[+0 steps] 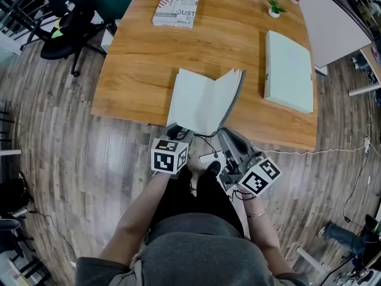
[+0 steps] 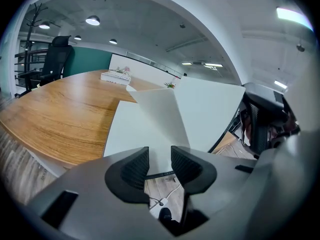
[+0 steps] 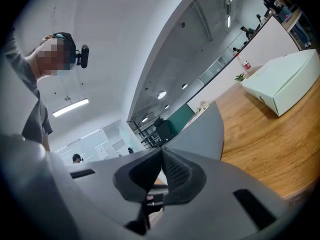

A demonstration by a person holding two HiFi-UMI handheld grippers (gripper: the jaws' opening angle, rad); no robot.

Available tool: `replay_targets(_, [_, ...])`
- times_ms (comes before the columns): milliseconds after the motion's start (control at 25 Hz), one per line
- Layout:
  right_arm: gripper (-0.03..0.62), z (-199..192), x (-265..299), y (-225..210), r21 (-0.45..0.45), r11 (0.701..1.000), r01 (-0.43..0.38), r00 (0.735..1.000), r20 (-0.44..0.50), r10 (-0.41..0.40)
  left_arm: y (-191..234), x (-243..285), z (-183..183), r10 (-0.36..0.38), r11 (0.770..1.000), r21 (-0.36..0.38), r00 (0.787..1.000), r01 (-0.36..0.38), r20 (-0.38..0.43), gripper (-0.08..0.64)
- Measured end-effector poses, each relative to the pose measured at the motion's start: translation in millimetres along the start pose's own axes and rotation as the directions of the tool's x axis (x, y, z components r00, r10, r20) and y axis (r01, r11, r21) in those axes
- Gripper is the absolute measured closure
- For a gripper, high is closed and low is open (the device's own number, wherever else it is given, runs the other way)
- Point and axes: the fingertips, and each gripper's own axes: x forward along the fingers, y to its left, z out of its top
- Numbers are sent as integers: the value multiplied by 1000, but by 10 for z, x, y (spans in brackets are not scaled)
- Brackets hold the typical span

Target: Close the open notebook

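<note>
- The notebook (image 1: 196,103) lies at the near edge of the tabletop (image 1: 137,70), about midway along it. Its left page lies flat, and its right half (image 1: 229,97) stands tilted up, part-way over.
- The right gripper (image 3: 161,151) is clamped tight. The grey cover comes straight out of the seam between its jaws, so it looks to me to be pinching the cover's near corner.
- The left gripper (image 2: 160,156) has its jaws apart at the near edge of the flat page. The pads do not press on it, and I cannot tell whether the edge lies between them.
- I'd reckon the notebook is light, with a thin cover and a modest block of pages. The cover seems fairly stiff, since it holds straight while raised. The loose pages fan a little and will likely flop.
- The best hold, to my mind, is the cover's outer edge, away from the spine, so the pages ride along with it.
- Being light on smooth wood, it may slide, so the flat half wants steadying.
- The pale green box (image 1: 289,70) lies well apart toward the right edge, out of the swing.
</note>
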Motion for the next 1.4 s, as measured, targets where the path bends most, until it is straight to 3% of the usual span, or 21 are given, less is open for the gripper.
replay_targets(200, [583, -44, 69, 60, 2, 1000, -21, 1000, -15, 21, 54, -60, 25, 21, 1000, 13, 1000, -21, -5, 411])
replay_targets(720, [583, -197, 326, 231, 21, 996, -91, 995, -45, 92, 418, -354, -10, 96, 995, -38, 995, -94, 34, 419])
replay_targets(1400, [581, -554, 709, 362, 34, 988, -151, 974, -168, 155, 677, -491, -108, 135, 987, -96, 990, -131, 30, 422])
